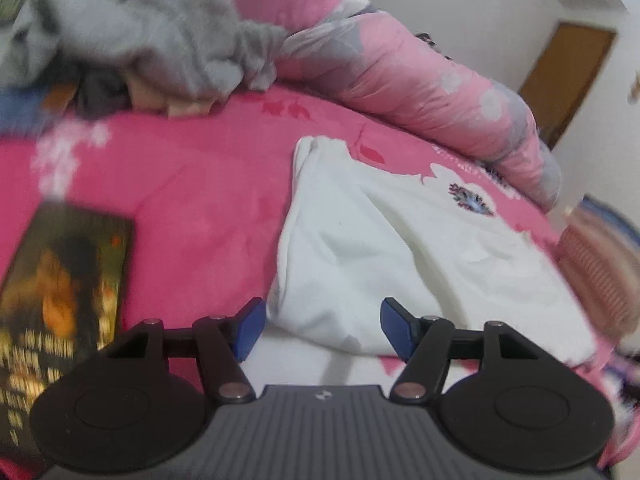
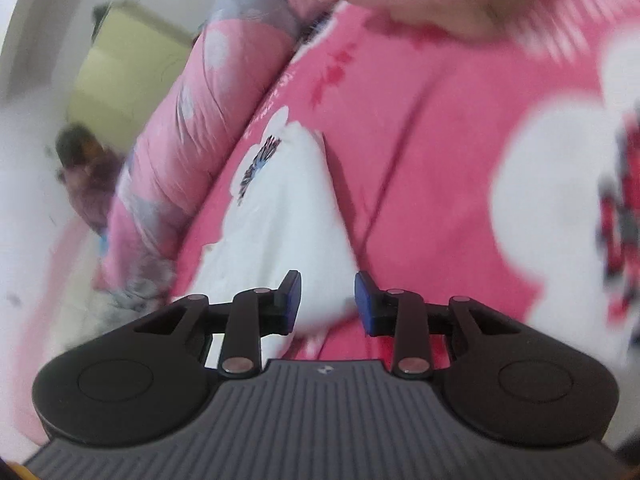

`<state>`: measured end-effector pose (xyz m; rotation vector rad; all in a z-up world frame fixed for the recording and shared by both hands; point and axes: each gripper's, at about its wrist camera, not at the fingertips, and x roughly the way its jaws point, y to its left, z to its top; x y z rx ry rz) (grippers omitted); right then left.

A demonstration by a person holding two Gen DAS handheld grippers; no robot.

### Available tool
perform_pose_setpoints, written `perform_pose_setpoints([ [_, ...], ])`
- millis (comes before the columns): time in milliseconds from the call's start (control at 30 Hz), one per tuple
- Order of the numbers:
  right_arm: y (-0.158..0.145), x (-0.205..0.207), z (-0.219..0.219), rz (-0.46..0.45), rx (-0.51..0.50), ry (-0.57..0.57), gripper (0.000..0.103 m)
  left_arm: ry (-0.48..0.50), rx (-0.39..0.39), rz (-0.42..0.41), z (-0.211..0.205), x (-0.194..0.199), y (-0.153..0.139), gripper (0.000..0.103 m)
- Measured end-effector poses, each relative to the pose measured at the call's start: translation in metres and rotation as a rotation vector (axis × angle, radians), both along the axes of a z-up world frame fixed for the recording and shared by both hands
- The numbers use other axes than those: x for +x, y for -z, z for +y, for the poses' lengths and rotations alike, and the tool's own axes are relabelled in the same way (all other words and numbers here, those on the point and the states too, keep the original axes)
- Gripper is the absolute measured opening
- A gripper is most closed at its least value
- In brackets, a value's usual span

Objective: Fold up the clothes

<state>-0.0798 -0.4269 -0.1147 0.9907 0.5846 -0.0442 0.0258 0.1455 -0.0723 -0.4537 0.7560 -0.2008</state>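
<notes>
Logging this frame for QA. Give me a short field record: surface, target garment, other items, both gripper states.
surface: pink floral bedsheet
target: white garment, lying crumpled on the sheet
left gripper: open, at the garment's near edge, nothing held
right gripper: open, white cloth between the fingers, not clamped
other clothes: grey pile at the far side
other items: rolled pink quilt, dark book left of the garment
</notes>
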Motion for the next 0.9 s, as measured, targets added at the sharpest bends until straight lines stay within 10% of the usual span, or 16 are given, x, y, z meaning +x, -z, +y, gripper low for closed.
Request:
perform_pose_setpoints([
  [167, 0.027, -0.022, 0.009, 0.000, 0.154, 0.027, 0.030, -0.078, -0.166, 0.070, 0.021, -0.006, 0.011, 0.061],
  [333, 0.029, -0.014, 0.013, 0.015, 0.156, 0.026, 0.030, -0.147, -0.164, 0.055, 0.024, -0.003, 0.012, 0.061],
  [633, 0.009, -0.003, 0.014, -0.017, -0.063, -0.043, 0.030, -0.015, 0.138, -0.056, -0.005, 0.010, -0.008, 0.057],
  [900, 0.002, 0.010, 0.010, -0.024, -0.198, -0.121, 0.030, 0.061, 0.190, -0.019, -0.011, 0.028, -0.002, 0.023],
])
